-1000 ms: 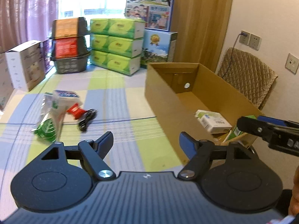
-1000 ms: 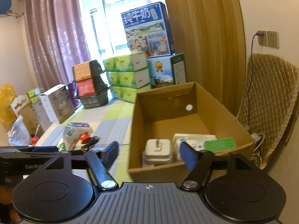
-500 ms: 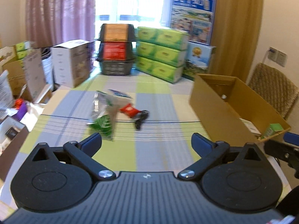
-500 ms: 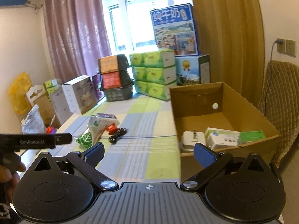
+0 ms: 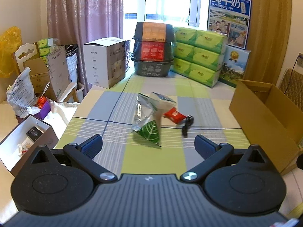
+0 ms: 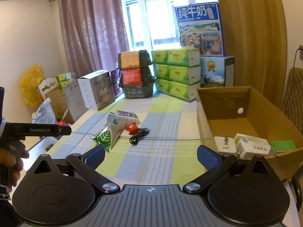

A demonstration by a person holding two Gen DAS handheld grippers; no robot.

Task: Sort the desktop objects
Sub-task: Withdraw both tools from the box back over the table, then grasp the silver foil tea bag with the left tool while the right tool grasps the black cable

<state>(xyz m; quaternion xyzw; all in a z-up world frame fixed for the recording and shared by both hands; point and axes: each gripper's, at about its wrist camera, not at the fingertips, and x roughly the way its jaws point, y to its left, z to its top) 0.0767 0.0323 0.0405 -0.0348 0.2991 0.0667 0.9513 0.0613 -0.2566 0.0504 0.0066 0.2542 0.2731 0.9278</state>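
Observation:
On the checked tablecloth lies a small heap: a green leaf-print pouch (image 5: 149, 132) (image 6: 104, 139), a silver bag (image 5: 141, 112), a white tissue pack (image 5: 162, 101) (image 6: 126, 116), a red sachet (image 5: 173, 115) (image 6: 132, 127) and a coiled black cable (image 5: 187, 124) (image 6: 139, 135). The open cardboard box (image 5: 265, 113) (image 6: 265, 106) stands at the right and holds a white plug adapter (image 6: 225, 144), a white carton (image 6: 251, 145) and a green card (image 6: 283, 144). My left gripper (image 5: 148, 146) is open and empty, just short of the pouch. My right gripper (image 6: 151, 156) is open and empty, over the table near the box.
Green tissue packs (image 5: 200, 54), stacked baskets (image 5: 153, 49), a white appliance box (image 5: 105, 61) and milk cartons (image 5: 230, 19) line the table's far end. An open white box (image 5: 24, 141) and bags sit off the left edge. A hand holding the left gripper's handle (image 6: 11, 160) shows at left.
Both grippers have swung left, away from the cardboard box and towards the heap of items. Their jaws have spread wider.

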